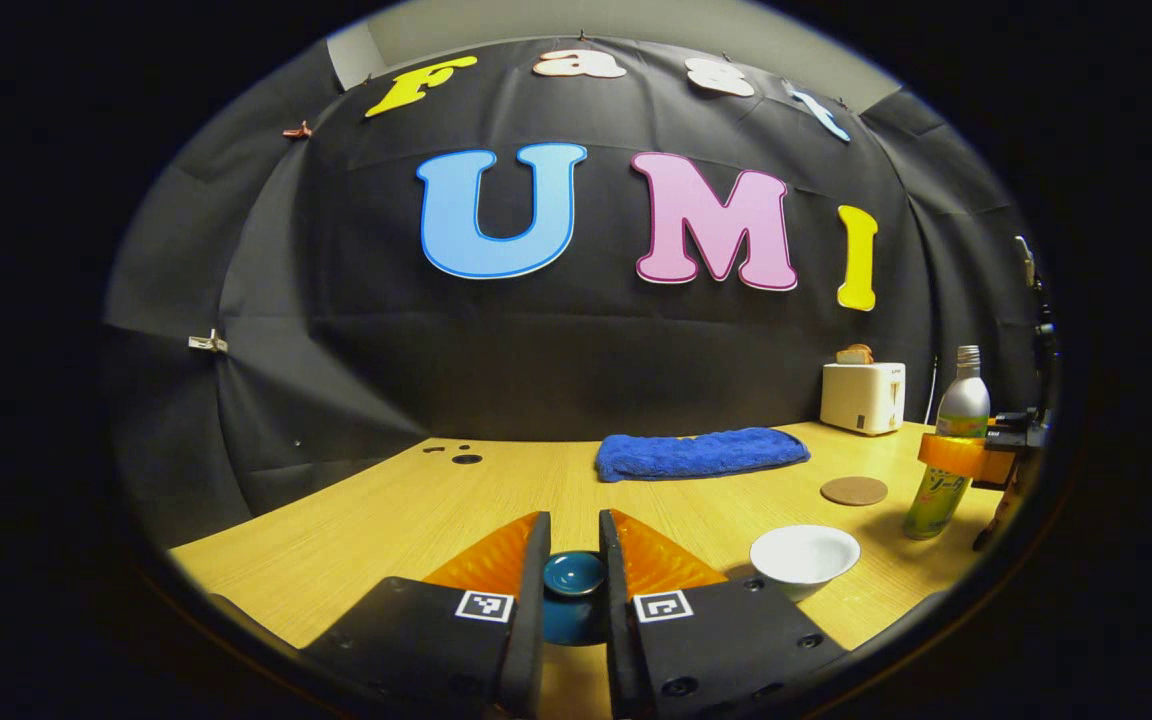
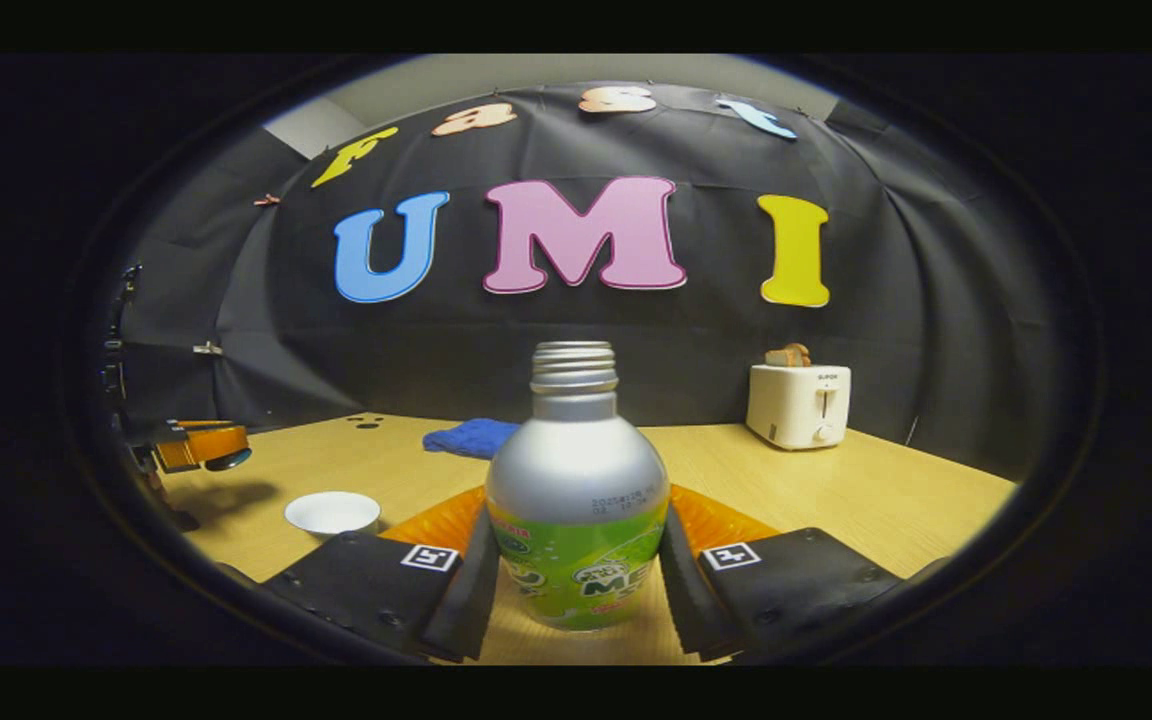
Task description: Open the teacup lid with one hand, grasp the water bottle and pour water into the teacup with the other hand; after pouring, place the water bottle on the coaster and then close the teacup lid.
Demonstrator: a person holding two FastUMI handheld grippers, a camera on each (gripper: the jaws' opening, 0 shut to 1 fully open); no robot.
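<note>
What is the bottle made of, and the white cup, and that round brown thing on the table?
The bottle looks like metal: matte silver shoulder, threaded neck, with a glossy green printed wrap below. The white cup seems glazed ceramic, smooth and shiny, though it could be plastic. The round coaster looks like cork or fibreboard: flat, dull, brown.

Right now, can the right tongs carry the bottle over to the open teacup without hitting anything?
Probably yes. The right tongs grip the bottle, and the bare table lies between it and the teacup. The left tongs hold the lid off to the side.
</note>
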